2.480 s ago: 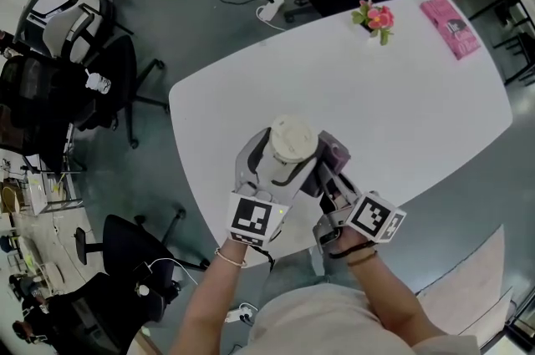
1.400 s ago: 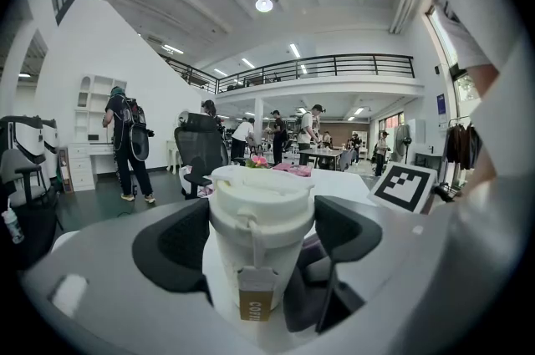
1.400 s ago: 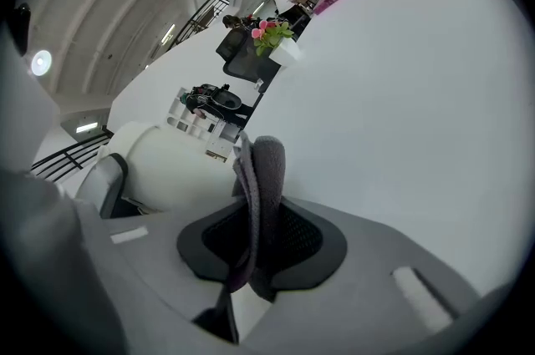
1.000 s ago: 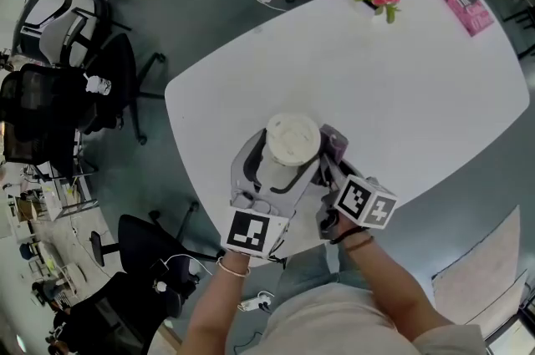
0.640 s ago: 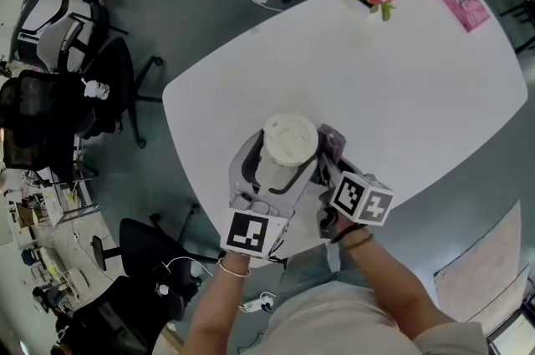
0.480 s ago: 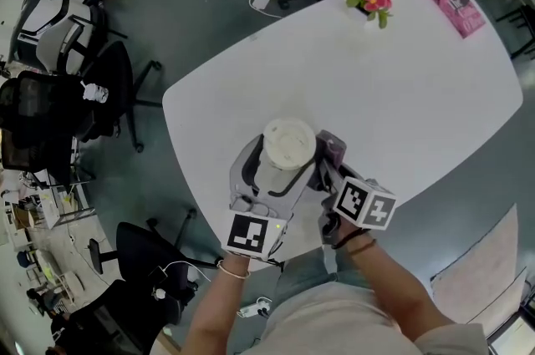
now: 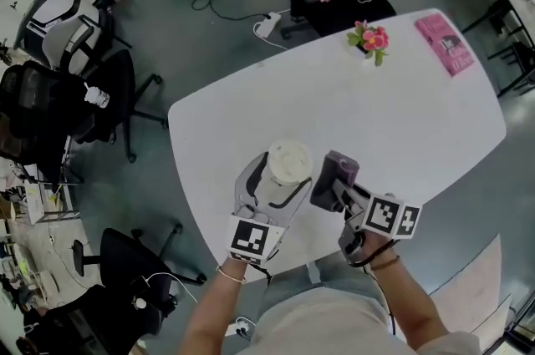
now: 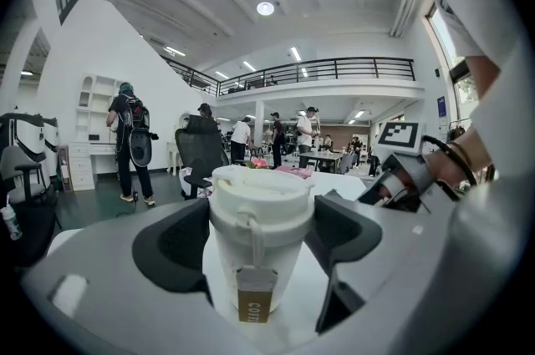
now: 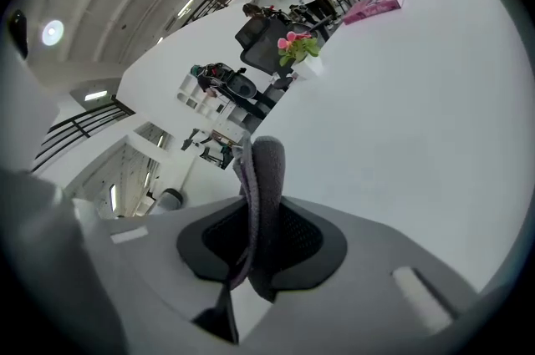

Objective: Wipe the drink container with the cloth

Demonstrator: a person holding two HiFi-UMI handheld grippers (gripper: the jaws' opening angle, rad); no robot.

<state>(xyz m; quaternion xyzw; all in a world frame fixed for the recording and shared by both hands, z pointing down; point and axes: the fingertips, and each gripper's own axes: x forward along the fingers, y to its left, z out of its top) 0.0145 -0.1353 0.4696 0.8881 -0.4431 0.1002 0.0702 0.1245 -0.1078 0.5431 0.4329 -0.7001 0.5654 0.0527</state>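
Three cams, one tabletop (image 7: 401, 111)
Head view looks steeply down; both gripper views sit right behind their jaws, low over it.

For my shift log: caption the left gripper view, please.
Left tool clamps a white lidded cup, tag hanging in front.
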